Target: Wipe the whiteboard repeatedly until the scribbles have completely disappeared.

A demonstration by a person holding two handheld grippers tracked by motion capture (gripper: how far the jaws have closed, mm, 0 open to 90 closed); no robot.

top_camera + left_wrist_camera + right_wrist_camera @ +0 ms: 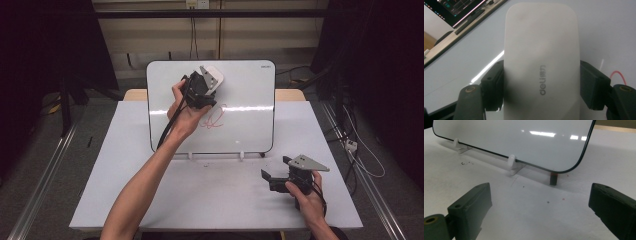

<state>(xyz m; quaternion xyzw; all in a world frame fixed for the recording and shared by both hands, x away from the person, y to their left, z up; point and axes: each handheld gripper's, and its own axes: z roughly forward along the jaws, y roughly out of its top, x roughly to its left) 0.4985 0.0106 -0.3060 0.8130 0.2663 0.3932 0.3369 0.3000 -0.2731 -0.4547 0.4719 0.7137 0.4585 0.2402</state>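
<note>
1. The left gripper is raised against the upright whiteboard, its jaws clamped on a white eraser.
2. The eraser lies flat on the board face, just beside a red scribble.
3. The right gripper rests low over the white table, jaws wide apart with nothing between them.
4. A small dark marker cap stands under the board's lower corner.

Eraser bottom cut off by frame edge; hides whiteboard behind; scribble perhaps partly hidden.
</note>
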